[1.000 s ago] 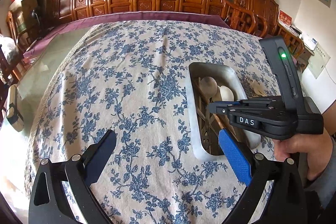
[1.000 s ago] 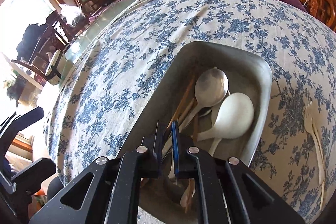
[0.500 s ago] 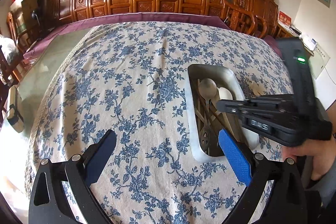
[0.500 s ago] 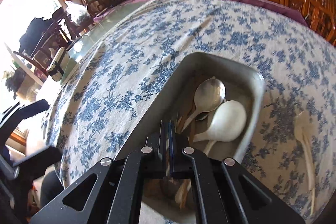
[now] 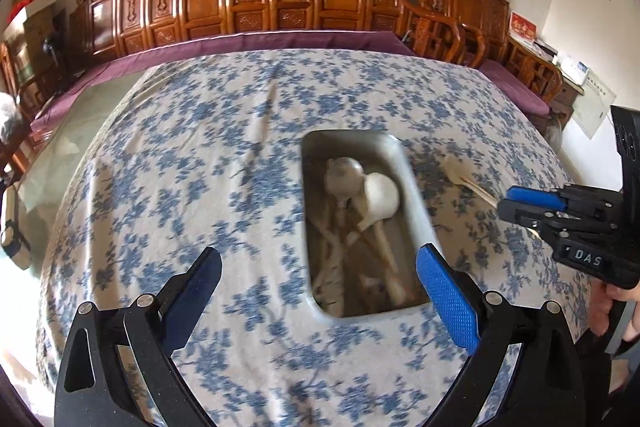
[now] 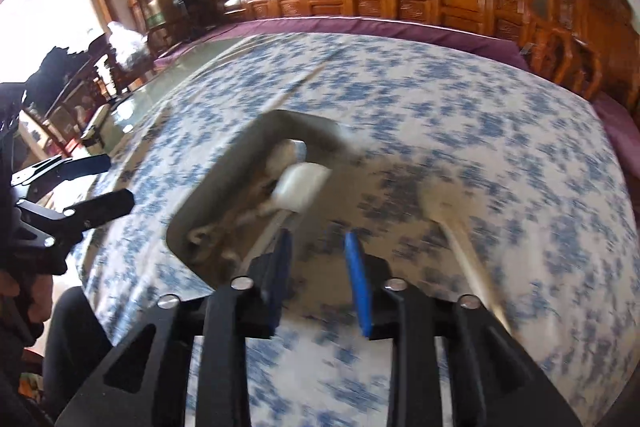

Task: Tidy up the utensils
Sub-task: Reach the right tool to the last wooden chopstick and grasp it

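Left wrist view shows the left tool (image 5: 318, 277) tilted down over the floral-clothed desk (image 5: 180, 187), its blue pads spread wide with nothing between them. At the right edge a hand (image 5: 612, 311) carries the right tool (image 6: 318, 255), also pitched downward; its jaws have just been opening and stand partly apart, empty. A metal tray (image 5: 416, 203) holds spoons whose handles run roughly along its length. One pale spoon (image 5: 458, 169) lies on the cloth just right of the tray, bowl pointing away.
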The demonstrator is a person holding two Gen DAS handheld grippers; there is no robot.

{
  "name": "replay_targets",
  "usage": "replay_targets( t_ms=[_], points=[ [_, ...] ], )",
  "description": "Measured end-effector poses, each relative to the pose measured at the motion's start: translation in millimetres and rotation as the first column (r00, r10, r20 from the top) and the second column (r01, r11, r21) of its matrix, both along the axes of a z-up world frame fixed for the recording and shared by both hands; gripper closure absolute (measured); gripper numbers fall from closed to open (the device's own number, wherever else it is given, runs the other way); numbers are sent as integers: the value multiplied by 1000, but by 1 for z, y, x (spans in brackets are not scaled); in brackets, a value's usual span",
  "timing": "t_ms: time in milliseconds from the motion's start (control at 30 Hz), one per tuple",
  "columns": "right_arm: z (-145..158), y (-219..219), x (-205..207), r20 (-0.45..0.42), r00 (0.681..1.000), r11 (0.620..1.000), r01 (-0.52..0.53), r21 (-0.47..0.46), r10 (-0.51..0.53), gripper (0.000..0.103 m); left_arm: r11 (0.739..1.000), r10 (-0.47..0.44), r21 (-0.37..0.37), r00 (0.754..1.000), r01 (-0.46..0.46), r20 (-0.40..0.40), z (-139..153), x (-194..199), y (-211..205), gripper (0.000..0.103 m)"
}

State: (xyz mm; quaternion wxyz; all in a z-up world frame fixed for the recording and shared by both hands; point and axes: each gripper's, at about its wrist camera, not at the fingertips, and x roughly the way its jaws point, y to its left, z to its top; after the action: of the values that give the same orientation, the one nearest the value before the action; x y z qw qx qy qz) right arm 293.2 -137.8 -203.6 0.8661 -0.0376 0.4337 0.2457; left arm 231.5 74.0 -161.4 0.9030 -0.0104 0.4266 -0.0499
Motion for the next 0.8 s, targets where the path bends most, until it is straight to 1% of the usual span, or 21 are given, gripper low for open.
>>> replay_targets(
  t_ms=[100,267,367,400,467,500,533,567,667,733,800],
  points=[
    [-2,-32,0,-2,999,999,53,0,-53,57,1000,-21,-9,1000,21,1,0,4,-19,9],
    [-8,-76,2,20,996,996,91,-7,-91,56,999,-48,-5,999,48,4,-2,11,-49,9],
    [-21,-96,8,11,996,996,90,-20,-90,56,998,-57,1,998,57,3,-7,17,-66,9],
    [-30,-105,13,-3,996,996,90,-25,-90,56,998,-59,1,998,59,3,-8,19,-71,9],
    [-45,-117,19,-16,995,995,99,-34,-99,63,998,-62,0,998,62,-8,-14,23,-81,9],
    [-51,-120,23,-26,995,994,100,-41,-101,72,998,-69,-2,997,69,-18,-18,26,-89,9],
    [-59,-124,27,-36,994,994,98,-56,-100,75,997,-76,-5,997,76,-21,-20,27,-94,9],
    [-65,-128,31,-40,994,993,95,-70,-98,76,996,-84,-3,996,84,-24,-22,29,-100,9],
    [-80,-137,38,-63,994,994,81,-70,-86,76,994,-107,6,994,107,-37,-28,32,-116,9],
    [-90,-142,41,-99,992,995,74,-66,-80,76,992,-122,4,991,122,-46,-31,34,-125,9],
    [-93,-145,41,-112,990,996,74,-59,-80,76,991,-136,6,989,137,-50,-34,36,-133,9]
  ],
)
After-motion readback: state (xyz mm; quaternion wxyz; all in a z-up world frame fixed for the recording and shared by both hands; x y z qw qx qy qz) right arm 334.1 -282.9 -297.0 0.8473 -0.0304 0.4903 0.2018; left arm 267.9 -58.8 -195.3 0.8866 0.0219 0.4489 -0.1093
